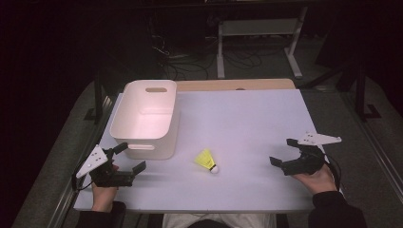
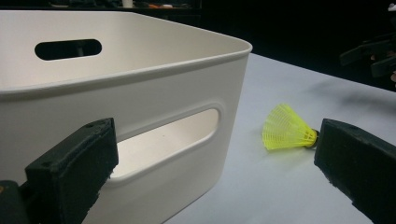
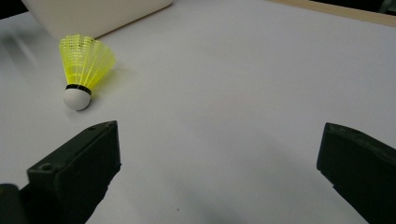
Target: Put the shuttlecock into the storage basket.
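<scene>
Table [image 1: 247, 123] holds one shuttlecock [image 1: 206, 160], one bin [image 1: 145, 118], between two wide-spread claws.

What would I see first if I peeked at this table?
The bright yellow plastic shuttlecock with a white round tip jumps out, lying on its side near the middle front of the pale table. Behind it to the left stands a big white plastic bin with handle slots. A black tool sits open at each side, left and right.
</scene>
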Demonstrator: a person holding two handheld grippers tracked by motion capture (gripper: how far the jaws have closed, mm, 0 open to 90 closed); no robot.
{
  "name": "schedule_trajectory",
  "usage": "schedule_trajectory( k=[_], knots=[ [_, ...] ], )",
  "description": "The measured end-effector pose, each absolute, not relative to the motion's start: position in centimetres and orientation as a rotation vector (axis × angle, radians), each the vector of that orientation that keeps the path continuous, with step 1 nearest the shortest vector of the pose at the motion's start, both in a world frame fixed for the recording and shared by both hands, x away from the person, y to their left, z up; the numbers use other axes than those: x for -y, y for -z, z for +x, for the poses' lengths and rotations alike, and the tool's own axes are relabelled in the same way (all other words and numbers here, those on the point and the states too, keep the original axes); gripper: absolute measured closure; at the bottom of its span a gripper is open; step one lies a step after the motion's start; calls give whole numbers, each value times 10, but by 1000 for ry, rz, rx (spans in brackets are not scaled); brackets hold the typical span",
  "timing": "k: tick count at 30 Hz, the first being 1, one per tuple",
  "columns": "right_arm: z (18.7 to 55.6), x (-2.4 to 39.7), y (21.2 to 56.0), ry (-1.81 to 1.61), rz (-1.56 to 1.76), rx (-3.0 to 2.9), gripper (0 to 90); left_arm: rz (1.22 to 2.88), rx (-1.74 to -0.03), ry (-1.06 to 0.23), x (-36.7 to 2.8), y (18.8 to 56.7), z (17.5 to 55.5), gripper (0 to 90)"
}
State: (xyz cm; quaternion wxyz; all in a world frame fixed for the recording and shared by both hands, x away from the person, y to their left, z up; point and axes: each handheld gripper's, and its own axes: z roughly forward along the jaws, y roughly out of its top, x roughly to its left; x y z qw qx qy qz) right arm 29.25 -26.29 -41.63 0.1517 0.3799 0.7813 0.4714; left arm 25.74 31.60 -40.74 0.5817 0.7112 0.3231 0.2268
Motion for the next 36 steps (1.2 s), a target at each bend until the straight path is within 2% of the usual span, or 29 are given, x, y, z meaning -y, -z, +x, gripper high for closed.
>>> schedule_trajectory(
  k=[36],
  knots=[
    [297,252,404,-1301,1069,-2316,0,1669,-760,-535,-317,408,255,0]
  ],
)
